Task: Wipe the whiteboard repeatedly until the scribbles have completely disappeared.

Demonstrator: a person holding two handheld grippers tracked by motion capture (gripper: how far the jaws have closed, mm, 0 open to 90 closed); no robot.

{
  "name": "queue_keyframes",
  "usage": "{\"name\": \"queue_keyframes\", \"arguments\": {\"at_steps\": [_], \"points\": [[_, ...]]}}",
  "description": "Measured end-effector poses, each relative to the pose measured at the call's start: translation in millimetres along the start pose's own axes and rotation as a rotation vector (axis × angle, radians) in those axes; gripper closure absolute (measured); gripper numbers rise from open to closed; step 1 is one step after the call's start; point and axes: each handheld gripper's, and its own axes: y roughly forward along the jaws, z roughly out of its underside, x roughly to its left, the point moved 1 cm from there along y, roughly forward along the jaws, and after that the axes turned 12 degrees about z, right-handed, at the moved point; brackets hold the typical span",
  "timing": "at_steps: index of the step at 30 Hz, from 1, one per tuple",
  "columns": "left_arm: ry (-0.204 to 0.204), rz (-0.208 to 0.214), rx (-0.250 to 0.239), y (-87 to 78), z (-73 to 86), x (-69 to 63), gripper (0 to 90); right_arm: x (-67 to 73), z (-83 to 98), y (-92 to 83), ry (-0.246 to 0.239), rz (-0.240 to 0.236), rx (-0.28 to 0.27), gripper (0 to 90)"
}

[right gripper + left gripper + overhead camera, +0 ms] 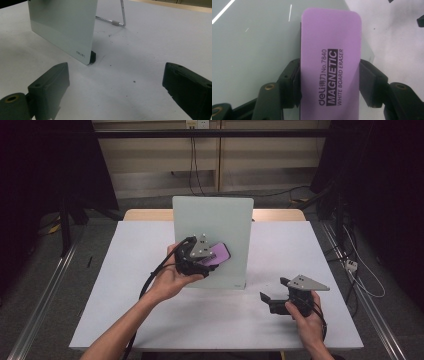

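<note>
- Purple plastic is what you have in hand: the magnetic whiteboard eraser (329,65), clamped across its narrow width by the fingers (292,82) of your left gripper (199,256), one pad on each long side, printed face toward the gripper's camera.
- Against the whiteboard (212,220), the eraser sits over the lower middle of the pale green face, slightly right of centre. It is flat to the surface or very close; I cannot tell whether the felt actually touches.
- Judging from that, the step in hand is wiping the board, or pressing the eraser on so its magnet takes hold. Which of the two, the pictures do not settle.
- For the next move, keep the felt side square to the board and press evenly; a tilted eraser would ride on one edge. The board leans on a thin wire stand (117,22) behind it, so push gently or the panel may slide back.
- If you mean to leave the eraser there, open only once it sits flush.
- Your right gripper (276,296) rests on the white desk (150,320) just off the board's lower right corner (86,58), fingers (50,82) wide apart with nothing between them. It is well placed to steady that corner.
</note>
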Motion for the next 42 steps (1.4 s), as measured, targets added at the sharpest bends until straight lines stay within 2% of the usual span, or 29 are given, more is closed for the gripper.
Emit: {"name": "queue_keyframes", "arguments": {"at_steps": [3,5,8,13,15,16,25,33,36,39,42], "points": [[-0.001,-0.027,0.001,-12.0,-1.3,5.8,41.0,0.0,-0.1,-0.1,0.000,0.001,0.000,7.1],[-0.011,-0.053,-0.021,-20.6,-2.0,10.8,41.0,0.3,-0.1,0.1,0.000,0.002,0.000,7.2],[-0.031,-0.068,-0.056,-32.7,-1.4,18.9,41.0,0.8,-0.3,0.3,-0.004,0.001,0.000,7.2],[-0.040,-0.087,-0.084,-38.6,0.5,22.8,41.0,0.4,-0.1,0.6,-0.005,0.001,0.002,7.1],[-0.033,-0.103,-0.081,-36.2,0.4,20.0,41.0,0.5,-0.2,0.7,-0.005,0.001,0.002,7.1],[-0.029,-0.097,-0.068,-35.0,0.4,18.9,40.9,0.7,-0.2,0.7,-0.006,0.001,0.002,7.2],[-0.022,-0.057,-0.060,-18.0,3.7,9.8,40.9,1.5,-0.3,1.1,-0.007,0.000,0.004,7.2],[0.002,-0.013,-0.008,2.9,6.0,-3.9,41.0,1.6,-0.3,1.0,-0.007,0.000,0.004,7.1],[0.021,-0.013,0.010,12.3,8.5,-11.3,41.0,1.4,-0.3,0.8,-0.009,0.000,0.003,7.1],[0.014,0.010,0.025,17.9,10.1,-15.0,41.0,1.2,-0.2,0.7,-0.008,0.000,0.003,7.1],[0.020,0.011,0.032,22.4,10.9,-18.0,41.0,1.3,-0.3,0.7,-0.008,0.000,0.003,7.1]]}}
